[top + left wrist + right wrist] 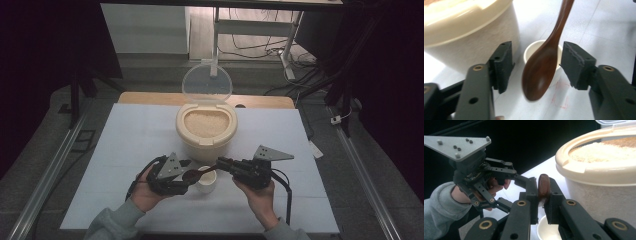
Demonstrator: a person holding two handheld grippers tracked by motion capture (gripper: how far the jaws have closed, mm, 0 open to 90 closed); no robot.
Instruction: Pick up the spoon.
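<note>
Right gripper (541, 202) pinched the wooden spoon (541, 67) by its handle end, bowl of the spoon pointing left over the small white cup (206, 180). Left gripper (536, 67) was spread wide, jaws either side of the spoon bowl and not touching it. Cup sat on the tabletop (125, 150) just near of the rice container (206, 127), between the two hands. Container full of rice, clear lid (206, 82) flipped up on the far side. Spoon looked empty, and I couldn't see into the cup. My read: scooping hadn't started, so dipping into the rice and filling the cup remained.
</note>
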